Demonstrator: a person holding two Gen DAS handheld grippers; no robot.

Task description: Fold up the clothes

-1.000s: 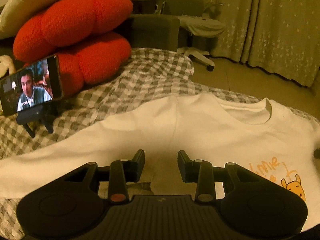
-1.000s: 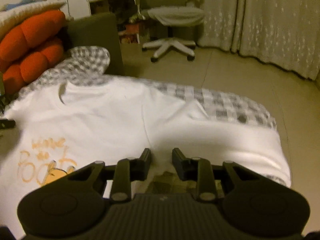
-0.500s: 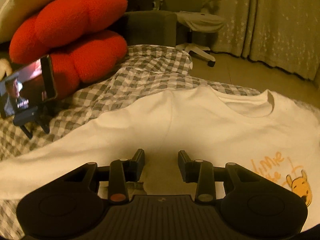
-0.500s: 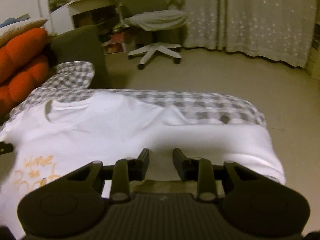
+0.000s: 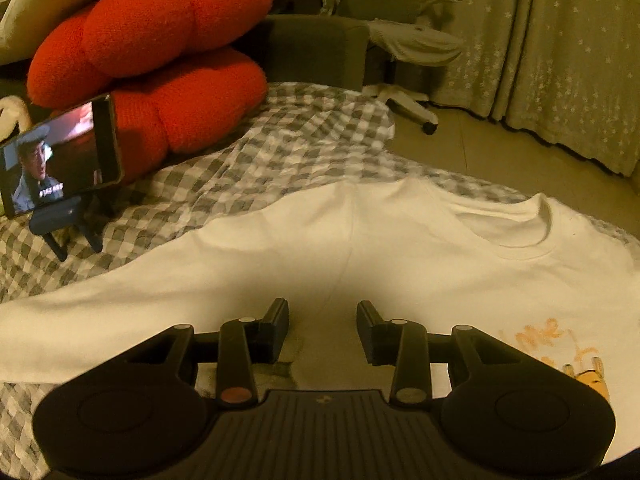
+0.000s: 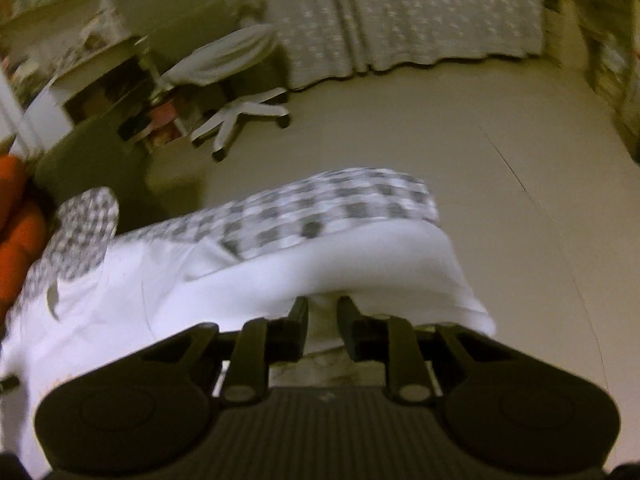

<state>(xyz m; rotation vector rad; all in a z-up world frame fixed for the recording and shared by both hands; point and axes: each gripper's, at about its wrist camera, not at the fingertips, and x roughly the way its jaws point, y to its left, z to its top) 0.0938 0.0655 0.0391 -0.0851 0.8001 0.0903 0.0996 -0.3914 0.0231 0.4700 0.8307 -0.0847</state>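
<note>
Through the left wrist view, the left gripper (image 5: 322, 326) is hovering low over the white sweatshirt (image 5: 360, 256), its jaws standing wide with nothing between them. The sweatshirt is lying spread front-up on the checked bedcover (image 5: 280, 148); the shoulder seam is running straight ahead of the fingertips, the sleeve (image 5: 100, 320) is stretching off to the tongs' left, and the neckline (image 5: 520, 232) and orange print (image 5: 560, 340) are sitting to their right. Farther ahead on the left, a phone on a stand (image 5: 60, 160) is leaning before red cushions (image 5: 160, 60). This placement probably suits a pinch near the shoulder.

Through the right wrist view, which is blurred and tilted, the right gripper (image 6: 322, 320) is sitting at the other sleeve (image 6: 360, 264), its jaws narrowed around a raised ridge of fabric. Whether they are actually gripping it, I cannot tell. The sweatshirt's body is lying to the tongs' left, with bare floor (image 6: 440, 128) beyond.
</note>
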